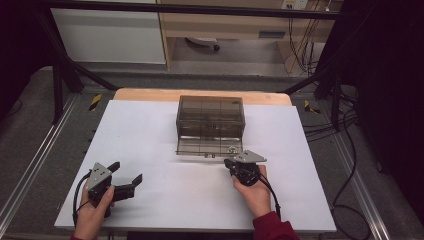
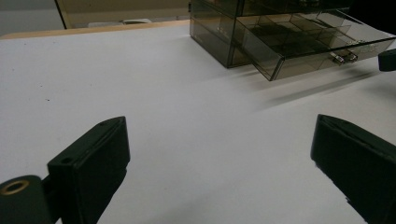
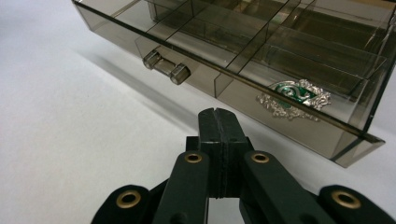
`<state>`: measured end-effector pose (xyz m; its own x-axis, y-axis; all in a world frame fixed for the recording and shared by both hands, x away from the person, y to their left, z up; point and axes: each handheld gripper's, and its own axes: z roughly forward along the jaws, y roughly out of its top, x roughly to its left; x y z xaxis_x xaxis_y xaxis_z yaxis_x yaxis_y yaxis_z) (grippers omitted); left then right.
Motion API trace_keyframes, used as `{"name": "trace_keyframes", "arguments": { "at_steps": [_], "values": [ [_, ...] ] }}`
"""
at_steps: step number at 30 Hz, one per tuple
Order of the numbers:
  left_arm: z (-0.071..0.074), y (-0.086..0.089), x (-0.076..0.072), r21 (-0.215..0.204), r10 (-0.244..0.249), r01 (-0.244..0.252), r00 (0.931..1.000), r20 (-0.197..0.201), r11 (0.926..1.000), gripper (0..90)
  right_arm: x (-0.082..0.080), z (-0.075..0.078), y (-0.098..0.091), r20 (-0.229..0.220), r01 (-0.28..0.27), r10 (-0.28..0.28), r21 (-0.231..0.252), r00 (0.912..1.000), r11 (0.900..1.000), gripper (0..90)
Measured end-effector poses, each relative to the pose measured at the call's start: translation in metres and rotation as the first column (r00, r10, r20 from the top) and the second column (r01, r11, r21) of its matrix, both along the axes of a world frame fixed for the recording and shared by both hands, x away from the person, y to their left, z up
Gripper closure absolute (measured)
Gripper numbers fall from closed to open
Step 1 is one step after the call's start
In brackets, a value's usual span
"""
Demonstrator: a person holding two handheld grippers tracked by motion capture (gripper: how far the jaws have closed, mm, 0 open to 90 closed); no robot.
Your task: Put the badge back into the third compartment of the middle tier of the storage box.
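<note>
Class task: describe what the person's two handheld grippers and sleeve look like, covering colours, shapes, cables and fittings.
Both the left gripper and the right gripper are black, each topped by a grey three-cornered plate, with a black cable trailing back. The fingers are flat black blocks on linkage arms with brass-coloured rivets. The right arm wears a dark red sleeve.

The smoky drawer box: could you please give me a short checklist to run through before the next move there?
1. Bottom drawer pulled out of the drawer box: ok.
2. Drawer handle free, nothing gripping it: ok.
3. Right gripper shut, empty, just short of the drawer front: ok.
4. Left gripper open, empty, away from the box: ok.
5. Green ornament lying in the drawer's front compartment: ok.
6. Whether the other compartments hold anything: cannot tell.
</note>
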<state>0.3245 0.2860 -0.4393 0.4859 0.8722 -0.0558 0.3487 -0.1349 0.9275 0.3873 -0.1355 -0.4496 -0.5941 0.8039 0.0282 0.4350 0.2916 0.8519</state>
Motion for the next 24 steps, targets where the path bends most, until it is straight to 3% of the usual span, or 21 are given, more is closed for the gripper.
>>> {"name": "trace_keyframes", "arguments": {
  "at_steps": [24],
  "values": [
    [0.000, 0.001, 0.000, 0.005, 0.007, -0.007, 1.0000, 0.002, 1.0000, 5.0, 0.018, 0.002, 0.013, -0.022, -0.008, 0.008, 0.008, 0.9997, 0.9999, 90.0]
  ]
}}
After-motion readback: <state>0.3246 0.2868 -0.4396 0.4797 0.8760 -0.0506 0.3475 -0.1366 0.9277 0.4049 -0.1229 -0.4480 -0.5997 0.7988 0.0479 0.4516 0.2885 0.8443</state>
